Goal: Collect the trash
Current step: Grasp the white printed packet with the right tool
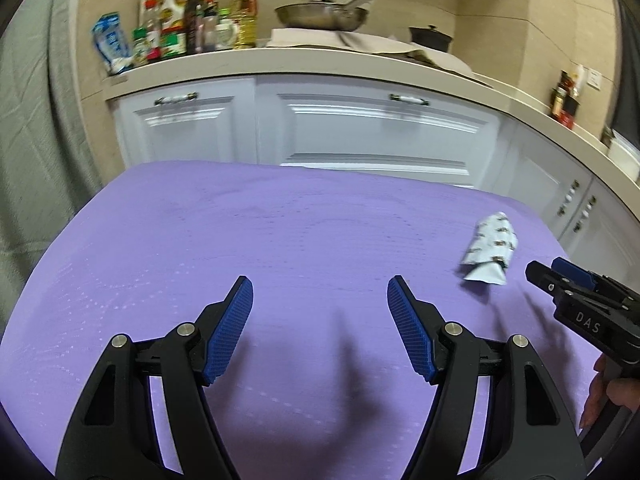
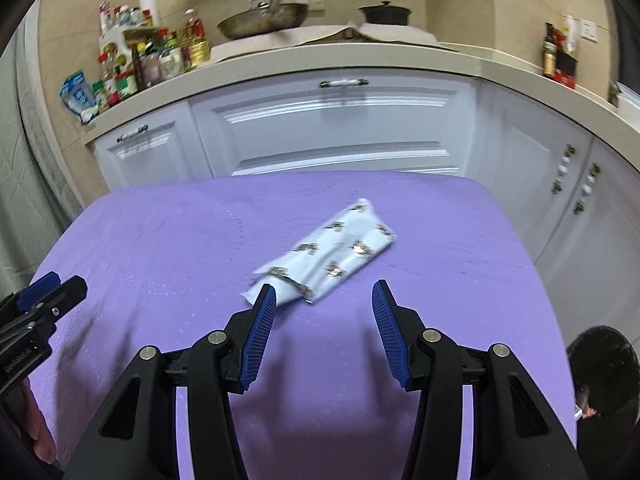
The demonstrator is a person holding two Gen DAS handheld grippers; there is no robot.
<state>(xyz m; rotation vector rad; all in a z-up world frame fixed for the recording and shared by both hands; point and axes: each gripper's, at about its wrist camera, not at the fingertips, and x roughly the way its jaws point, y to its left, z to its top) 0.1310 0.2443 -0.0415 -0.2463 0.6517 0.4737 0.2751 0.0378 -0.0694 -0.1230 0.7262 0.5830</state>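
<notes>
A crumpled wrapper [image 2: 326, 254] lies flat on the purple-covered counter [image 2: 160, 240]. It is pale blue-white, long and creased, with small dark-and-gold printed marks and one torn, open end toward the camera. Motion blur softens it, so the print cannot be read; it looks like a snack wrapper.

In the right wrist view the wrapper sits mid-counter, just ahead of the right hand-held gripper [image 2: 324, 300]. Its near end is just beside the tip of the left blue pad [image 2: 258, 340], possibly partly behind it. The jaws stand apart with nothing between them, only purple cover. The left hand-held gripper [image 2: 52, 288] shows at the left edge of this view, well apart from the wrapper. A dark-haired head [image 2: 604, 364] appears low at the right edge, seen only here.

In the left wrist view the wrapper [image 1: 490, 248] is small and far to the right, near the counter's right edge. The left hand-held gripper [image 1: 320, 300] has its jaws wide apart over bare purple cover, holding nothing. The right hand-held gripper [image 1: 560, 276] enters from the right, its tip near the wrapper but not touching, with fingers [image 1: 596, 396] of a hand on its handle.

Both views show white cabinets [image 1: 360, 128] behind, with a pan [image 1: 320, 14], a dark pot [image 2: 386, 12] and bottles [image 1: 180, 28] on the kitchen worktop.
</notes>
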